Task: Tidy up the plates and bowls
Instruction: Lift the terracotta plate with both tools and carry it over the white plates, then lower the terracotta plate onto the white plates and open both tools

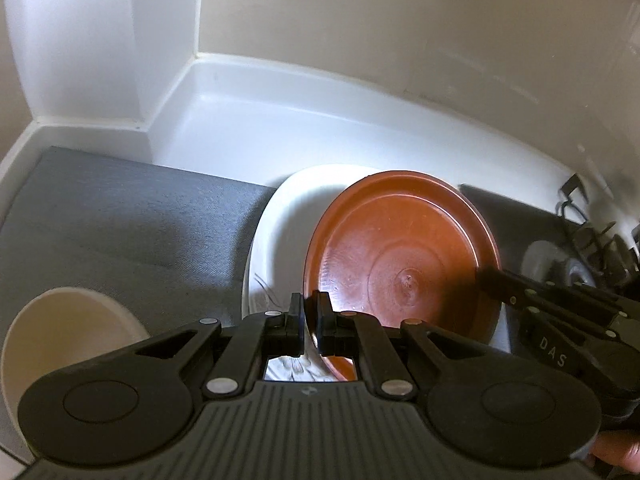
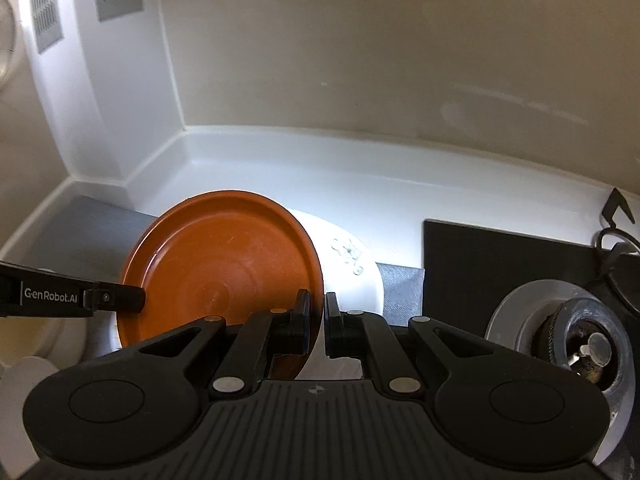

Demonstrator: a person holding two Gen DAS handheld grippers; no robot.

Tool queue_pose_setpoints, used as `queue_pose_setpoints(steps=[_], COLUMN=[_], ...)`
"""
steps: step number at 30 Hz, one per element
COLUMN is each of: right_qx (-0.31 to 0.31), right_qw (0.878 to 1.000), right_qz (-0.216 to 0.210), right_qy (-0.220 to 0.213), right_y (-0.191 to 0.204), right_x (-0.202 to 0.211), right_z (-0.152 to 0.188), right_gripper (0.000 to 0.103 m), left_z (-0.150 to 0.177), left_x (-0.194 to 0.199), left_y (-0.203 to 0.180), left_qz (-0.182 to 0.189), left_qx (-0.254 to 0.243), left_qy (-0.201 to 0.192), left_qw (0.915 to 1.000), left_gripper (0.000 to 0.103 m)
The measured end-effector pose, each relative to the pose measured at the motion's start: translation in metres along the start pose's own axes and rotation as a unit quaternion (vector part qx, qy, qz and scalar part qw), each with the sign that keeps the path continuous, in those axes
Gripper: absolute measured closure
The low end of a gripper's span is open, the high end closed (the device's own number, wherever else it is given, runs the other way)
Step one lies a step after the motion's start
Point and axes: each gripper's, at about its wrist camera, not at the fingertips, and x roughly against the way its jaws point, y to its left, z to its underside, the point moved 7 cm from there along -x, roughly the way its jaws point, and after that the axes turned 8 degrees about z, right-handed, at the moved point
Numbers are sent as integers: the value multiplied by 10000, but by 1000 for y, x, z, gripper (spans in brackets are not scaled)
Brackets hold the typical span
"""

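Holding the orange plate point(image 1: 400, 256) clenched in both tongs, left point(image 1: 309, 316) and right point(image 2: 317, 316), I judge lowering onto the white plate point(image 1: 280, 220) next.

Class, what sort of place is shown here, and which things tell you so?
Probably a home kitchen counter: a gas burner on a black hob, an orange plate over a white plate, and a bowl.
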Motion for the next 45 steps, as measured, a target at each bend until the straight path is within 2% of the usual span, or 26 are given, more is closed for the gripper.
queue_pose_setpoints(steps=[6, 19, 26, 27, 28, 29, 30, 32, 33, 34, 35, 37, 39, 40, 45], right_qx=[88, 123, 98, 96, 106, 98, 74, 18, -2, -17, -42, -128, -225, -272, -268], right_qw=[9998, 9992, 9986, 9987, 9987, 9988, 9988, 9989, 9990, 9991, 9992, 9995, 9993, 9991, 9994], right_qz=[20, 51, 53, 52, 66, 92, 105, 108, 125, 125, 119, 92, 196, 251, 140], right_qy=[191, 366, 525, 500, 487, 472, 464, 460, 440, 410, 371, 281, 220, 185, 153], right_y=[8, 11, 10, 10, 10, 10, 10, 10, 10, 9, 9, 8, 5, 2, -2], right_x=[-30, -51, -61, -61, -61, -61, -61, -61, -59, -58, -55, -47, -38, -32, 3], right_z=[-3, -9, -6, -6, -6, -6, -6, -6, -7, -7, -8, -10, -10, -10, 6], right_gripper=[96, 95, 94, 94, 94, 94, 93, 89, 83, 74, 69, 47, 28, 23, 16], left_z=[-2, -4, -5, -6, -7, -8, -10, -14, -15, -16, -17, -20, -20, -21, -13], left_x=[-27, -29, -34, -34, -32, -31, -28, -22, -19, -15, -11, 0, 9, 15, 45], left_y=[7, 2, 6, 6, 6, 6, 5, 2, 0, -1, 0, 1, 2, 2, 4], left_qz=[-30, -25, -78, -94, -63, -16, 31, 45, 54, -15, -177, -367, -413, -436, -481], left_qx=[126, 156, 101, 78, 89, 118, 137, 88, 52, 29, 10, -35, -76, -75, -82], left_qy=[302, 377, 282, 247, 213, 177, 129, -2, -77, -130, -230, -477, -543, -579, -770], left_qw=[9995, 9992, 9995, 9996, 9997, 9998, 9998, 10000, 9999, 9999, 9996, 9982, 9976, 9973, 9958], left_gripper=[97, 97, 95, 92, 83, 70, 63, 42, 37, 18, 4, 0, 0, 0, 0])
